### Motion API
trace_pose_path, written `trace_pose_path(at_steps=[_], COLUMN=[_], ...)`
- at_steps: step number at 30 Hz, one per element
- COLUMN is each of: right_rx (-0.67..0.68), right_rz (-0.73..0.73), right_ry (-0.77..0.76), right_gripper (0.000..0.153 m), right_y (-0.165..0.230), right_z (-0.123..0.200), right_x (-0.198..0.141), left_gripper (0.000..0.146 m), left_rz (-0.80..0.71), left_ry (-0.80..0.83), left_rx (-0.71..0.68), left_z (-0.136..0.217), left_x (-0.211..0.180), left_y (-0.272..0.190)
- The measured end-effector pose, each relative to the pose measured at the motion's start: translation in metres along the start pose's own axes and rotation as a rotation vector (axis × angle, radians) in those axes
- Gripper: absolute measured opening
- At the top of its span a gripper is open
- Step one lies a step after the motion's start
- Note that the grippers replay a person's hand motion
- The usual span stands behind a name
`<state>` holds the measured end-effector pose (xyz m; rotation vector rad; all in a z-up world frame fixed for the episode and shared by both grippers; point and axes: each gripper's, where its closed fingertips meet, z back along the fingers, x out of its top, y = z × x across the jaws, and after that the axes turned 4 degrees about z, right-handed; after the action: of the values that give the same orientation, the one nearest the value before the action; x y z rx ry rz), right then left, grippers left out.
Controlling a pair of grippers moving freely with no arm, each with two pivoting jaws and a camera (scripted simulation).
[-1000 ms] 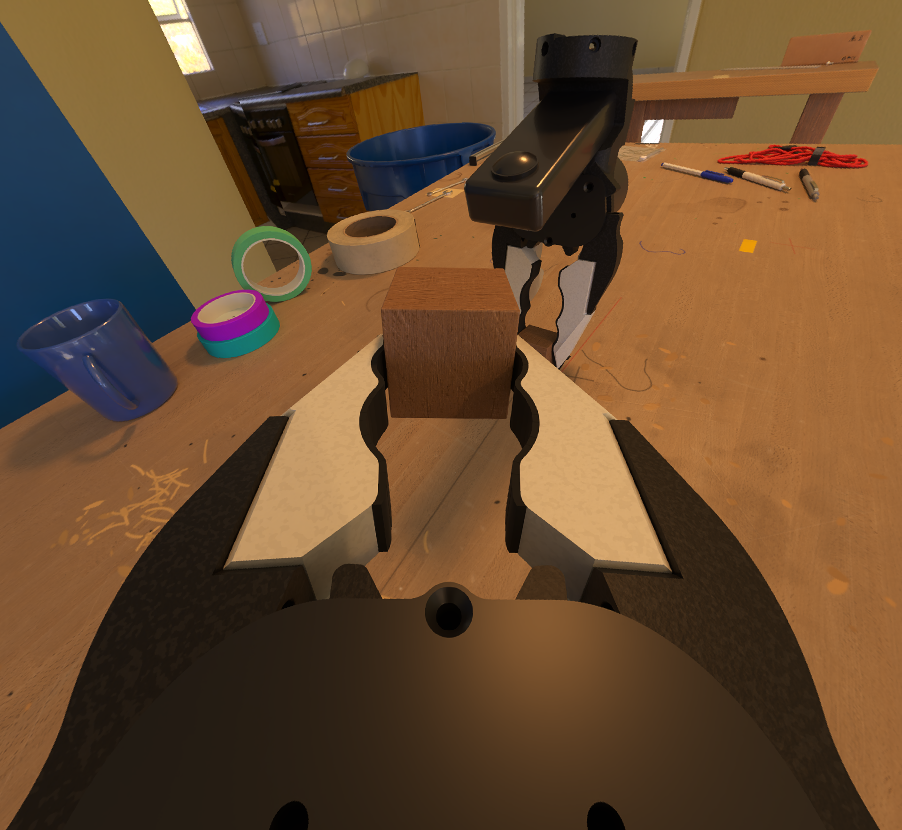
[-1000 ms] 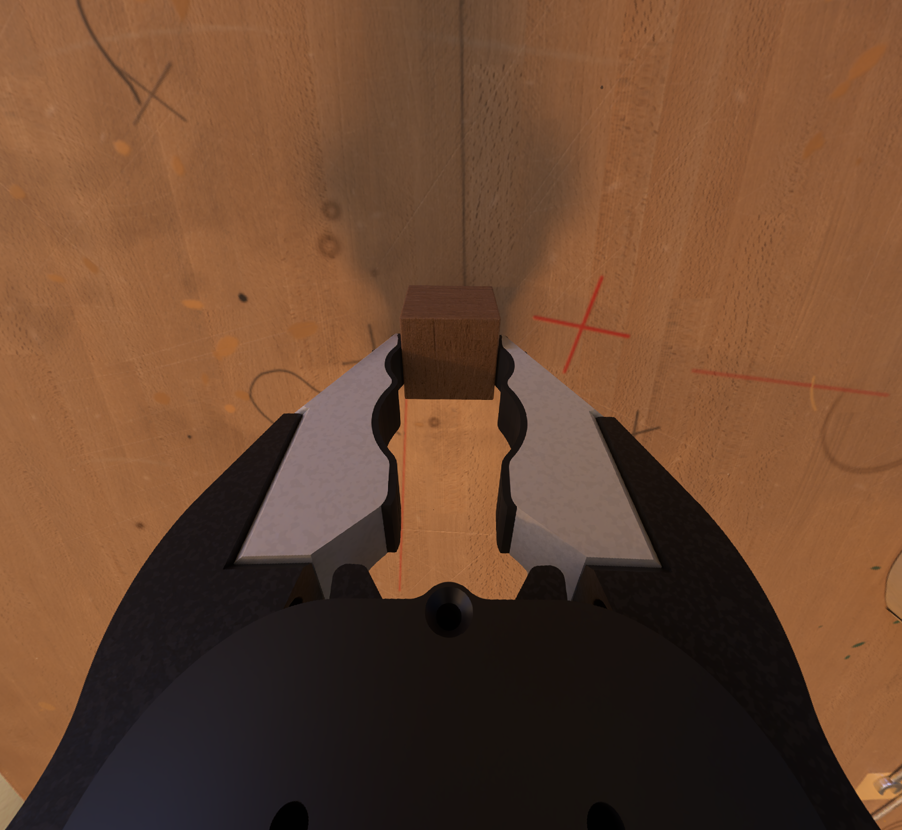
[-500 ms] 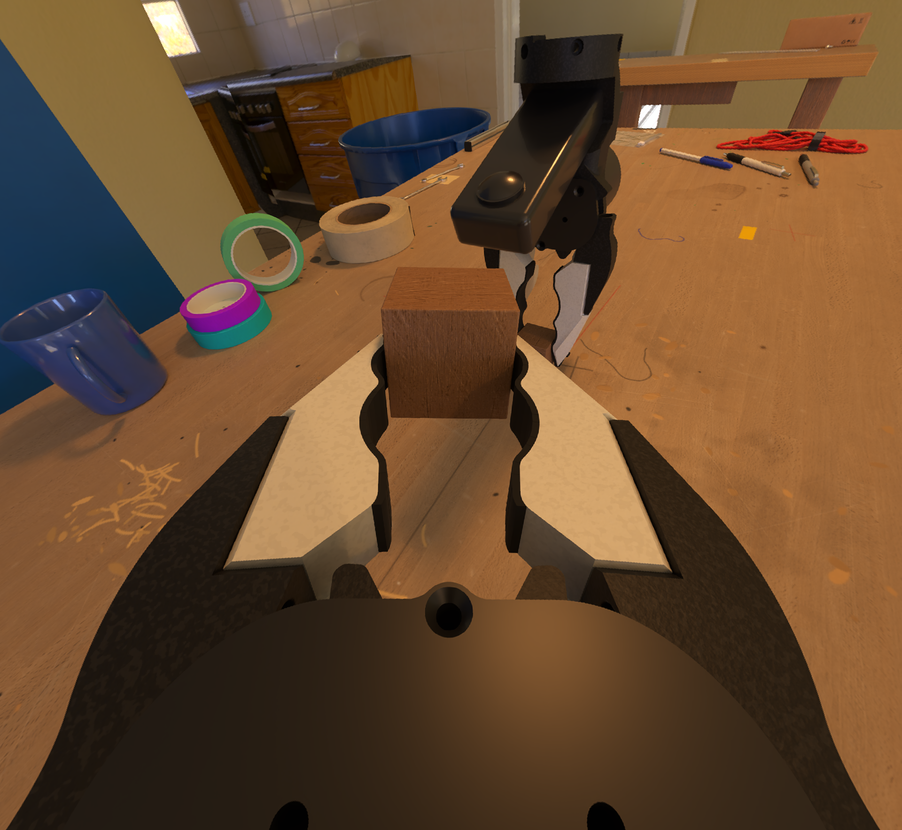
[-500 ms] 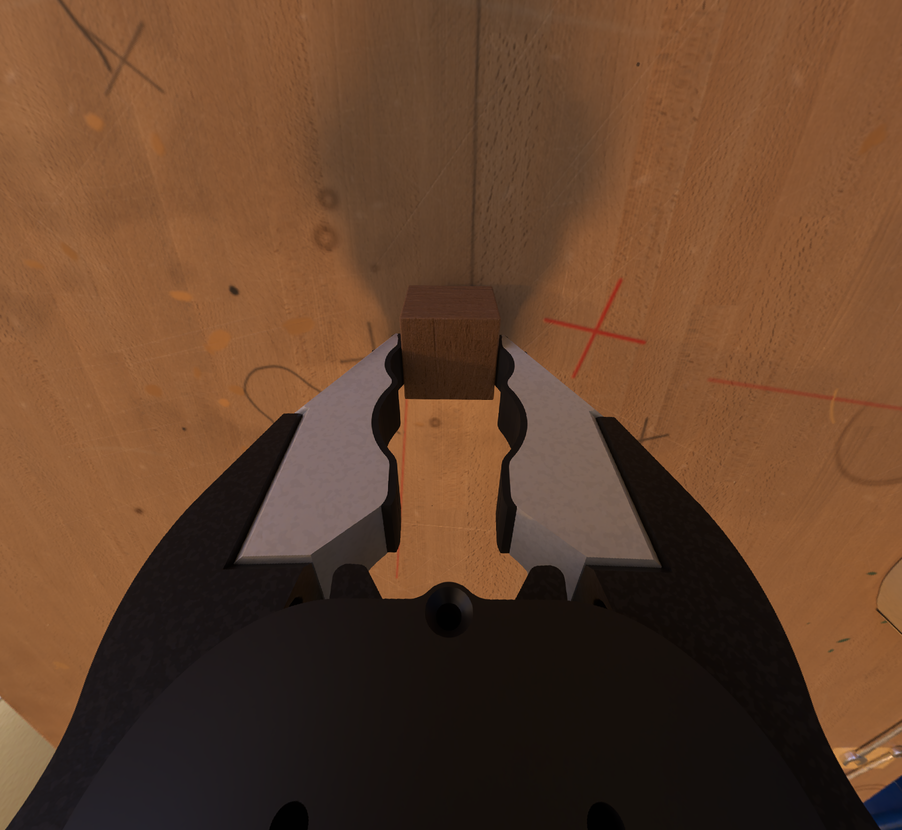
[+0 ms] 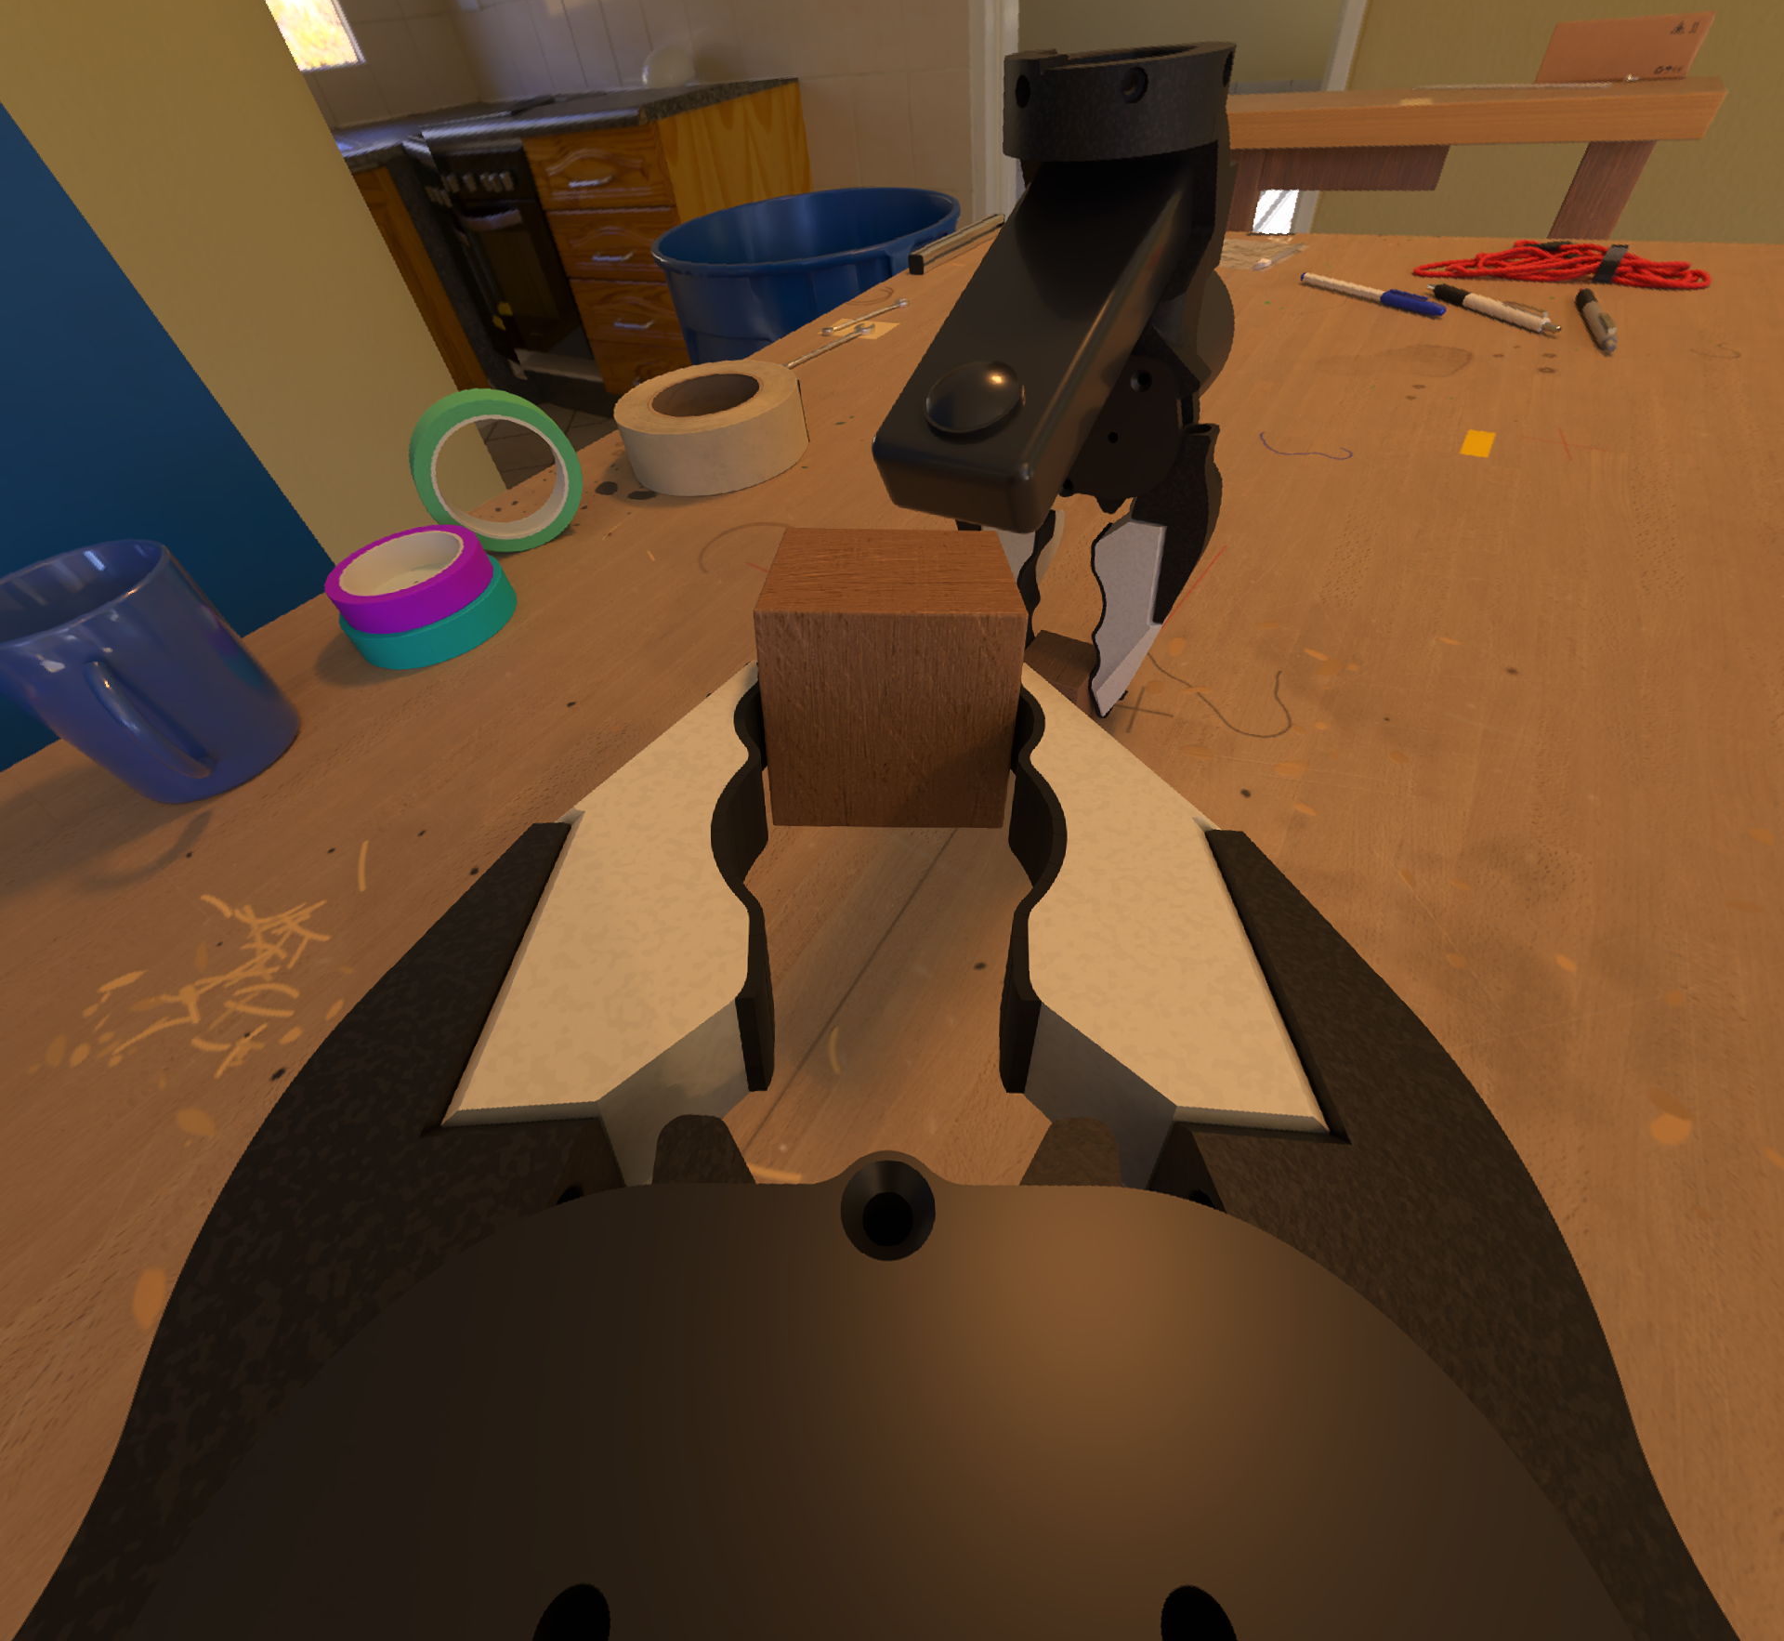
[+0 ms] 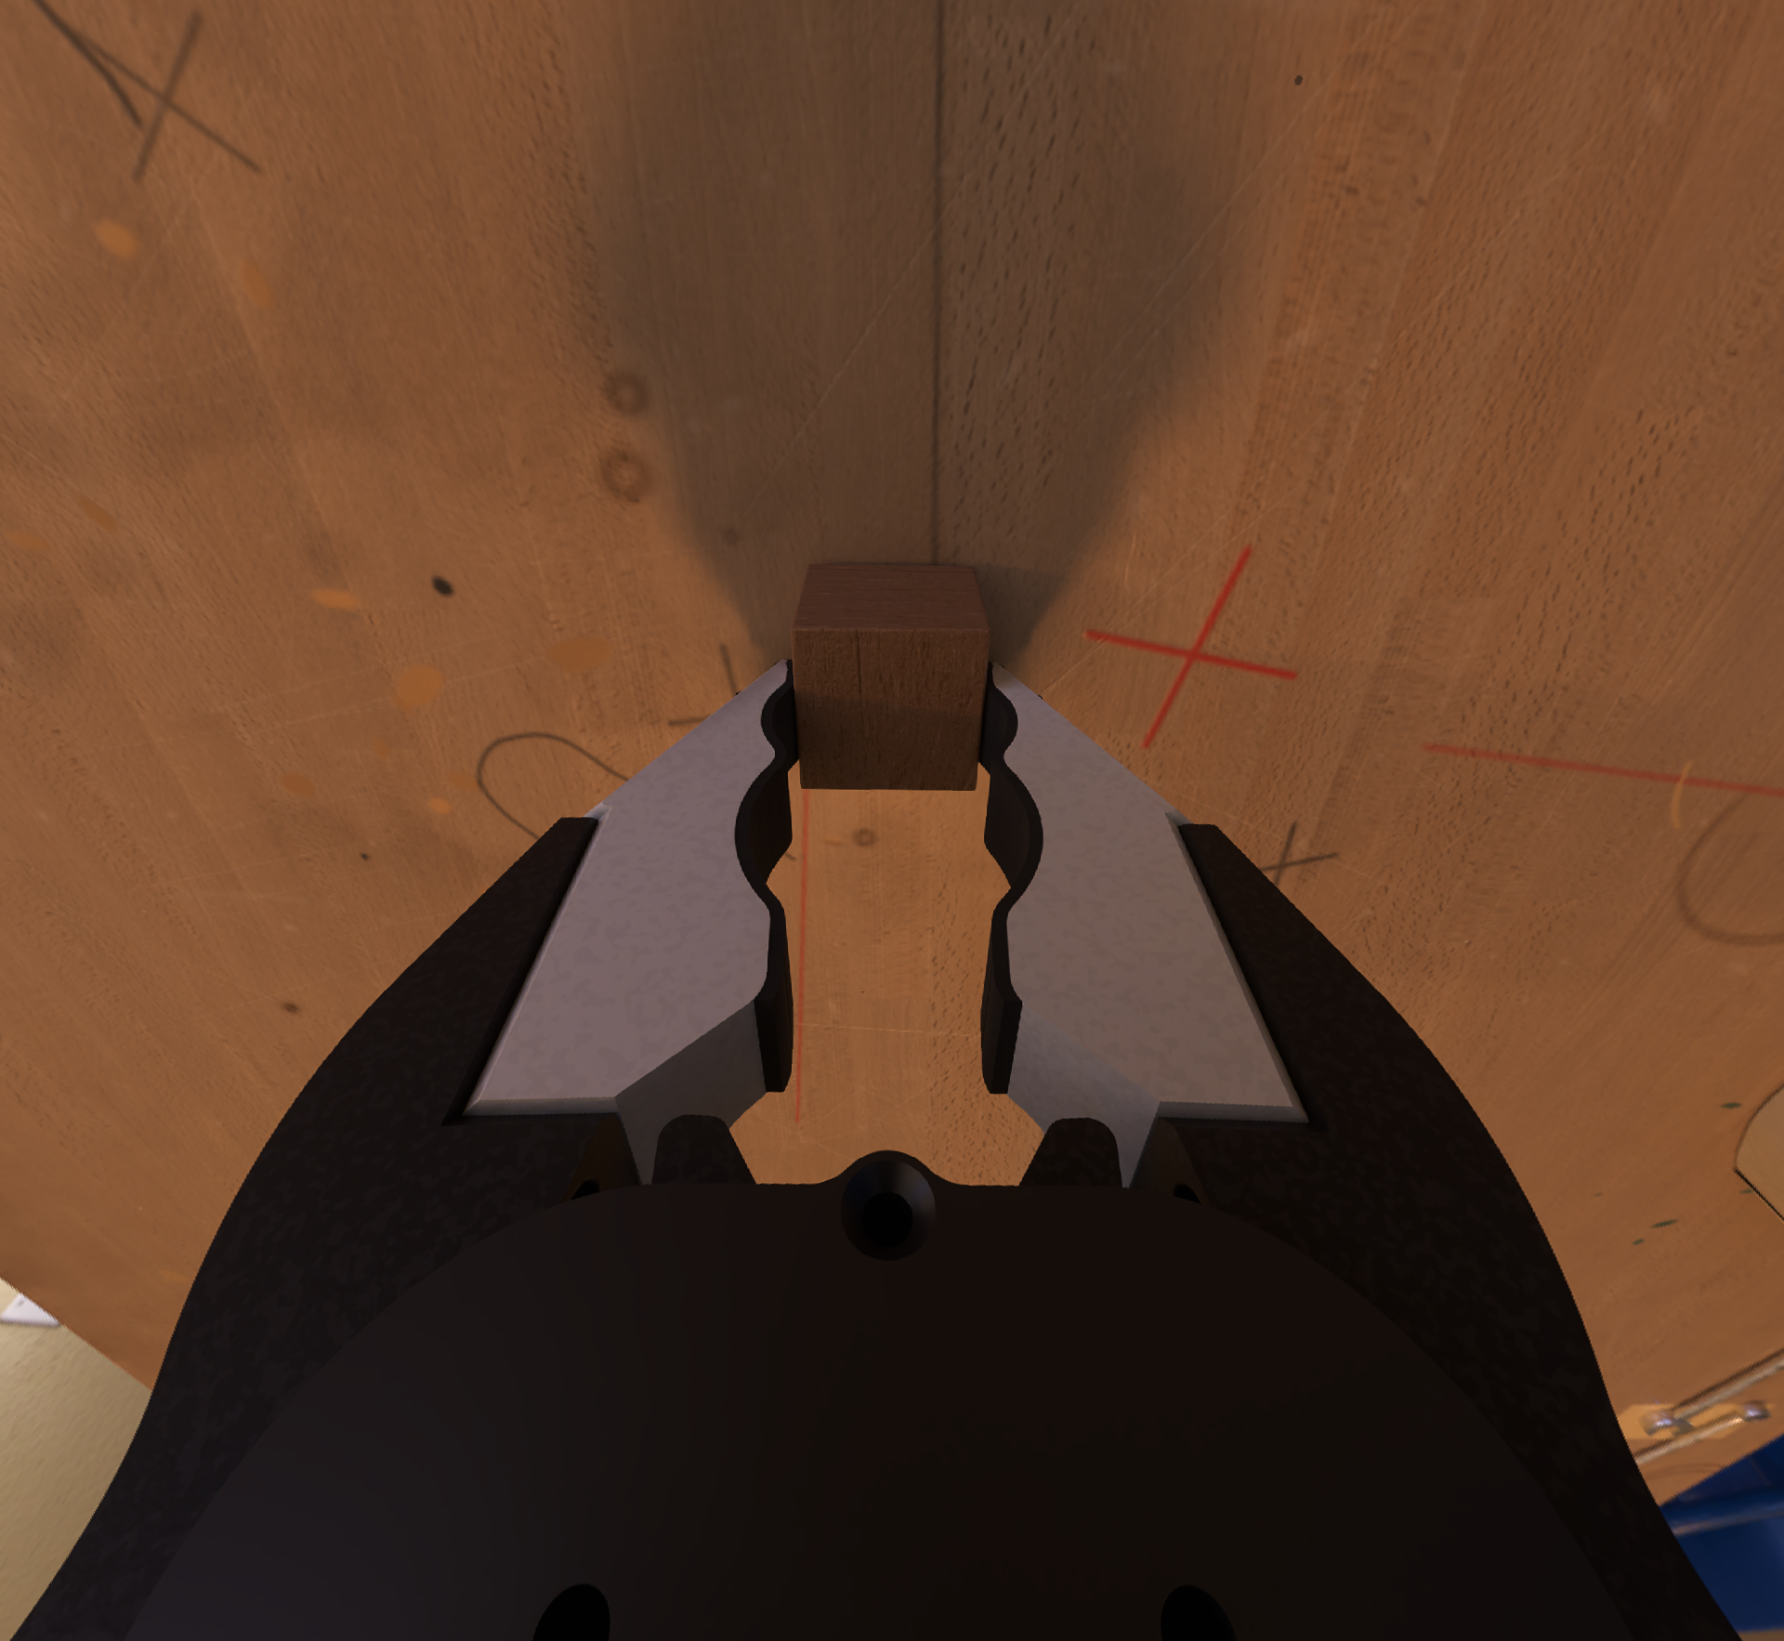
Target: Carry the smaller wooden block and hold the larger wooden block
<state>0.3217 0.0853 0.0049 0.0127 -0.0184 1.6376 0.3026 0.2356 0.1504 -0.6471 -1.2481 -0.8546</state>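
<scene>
Two blocks were found gripped: the larger wooden block [image 5: 888,687] clamped in the left gripper [image 5: 888,726], the smaller wooden block [image 6: 888,687] pinched by the right gripper [image 6: 888,726] at one o'clock. Carrying was judged underway; steady transport was required next.

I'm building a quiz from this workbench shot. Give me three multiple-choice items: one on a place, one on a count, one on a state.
1. Where is the blue mug?
A. Left table edge
B. Beside the red rope
C. On the blocks

2. How many tape rolls are in the left wrist view?
A. Two
B. Four
C. Six

3. The left hand-held gripper is:
A. Open
B. Shut on the larger wooden block
C. Out of view

Answers:
1 A, it stands far left.
2 B: green, purple, teal, beige.
3 B, both fingers press its sides.
</scene>
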Motion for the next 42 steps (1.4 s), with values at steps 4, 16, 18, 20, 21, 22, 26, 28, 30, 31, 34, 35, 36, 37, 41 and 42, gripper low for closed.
trace_pose_path(at_steps=[4,16,18,20,21,22,26,28,30,31,34,35,36,37,41,42], right_rx=[0.006,0.01,0.02,-0.008,-0.043,-0.081,-0.201,-0.235,-0.257,-0.265,-0.262,-0.259,-0.256,-0.243,-0.177,-0.16], right_rz=[0.007,-0.087,-0.179,-0.27,-0.315,-0.361,-0.597,-0.746,-0.893,-0.972,-1.193,-1.254,-1.307,-1.351,-1.47,-1.491], right_ry=[0.031,-0.077,-0.157,-0.213,-0.219,-0.213,-0.154,-0.124,-0.108,-0.103,-0.073,-0.054,-0.034,-0.025,-0.023,-0.022], right_gripper=[0.036,0.036,0.036,0.036,0.036,0.036,0.036,0.036,0.036,0.036,0.036,0.036,0.036,0.036,0.036,0.036], right_y=[0.0,-0.002,-0.008,-0.02,-0.028,-0.037,-0.066,-0.076,-0.083,-0.086,-0.087,-0.086,-0.085,-0.083,-0.082,-0.082], right_z=[-0.001,0.002,0.016,0.04,0.054,0.069,0.123,0.145,0.16,0.164,0.164,0.16,0.154,0.147,0.11,0.101], right_x=[0.0,0.001,-0.003,-0.018,-0.032,-0.049,-0.141,-0.196,-0.25,-0.277,-0.349,-0.37,-0.388,-0.402,-0.437,-0.443], left_gripper=[0.048,0.048,0.048,0.048,0.048,0.048,0.048,0.048,0.048,0.048,0.048,0.048,0.048,0.048,0.048,0.048], left_rz=[0.007,-0.024,-0.033,-0.047,-0.053,-0.06,-0.08,-0.083,-0.085,-0.085,-0.087,-0.088,-0.09,-0.09,-0.091,-0.089], left_ry=[0.002,-0.008,-0.015,-0.009,-0.007,-0.008,-0.013,-0.01,-0.011,-0.011,-0.013,-0.014,-0.015,-0.015,-0.009,-0.005], left_rx=[-0.01,-0.025,-0.033,-0.029,-0.029,-0.036,-0.056,-0.056,-0.056,-0.054,-0.044,-0.04,-0.036,-0.032,-0.021,-0.017], left_z=[-0.002,0.0,0.001,0.001,0.001,0.0,-0.001,0.0,0.0,0.0,0.002,0.002,0.003,0.003,0.003,0.002], left_x=[-0.002,0.008,0.01,0.011,0.011,0.012,0.014,0.015,0.015,0.015,0.016,0.017,0.018,0.018,0.018,0.017], left_y=[0.0,-0.013,-0.017,-0.019,-0.02,-0.022,-0.028,-0.029,-0.029,-0.029,-0.028,-0.028,-0.027,-0.027,-0.026,-0.025])
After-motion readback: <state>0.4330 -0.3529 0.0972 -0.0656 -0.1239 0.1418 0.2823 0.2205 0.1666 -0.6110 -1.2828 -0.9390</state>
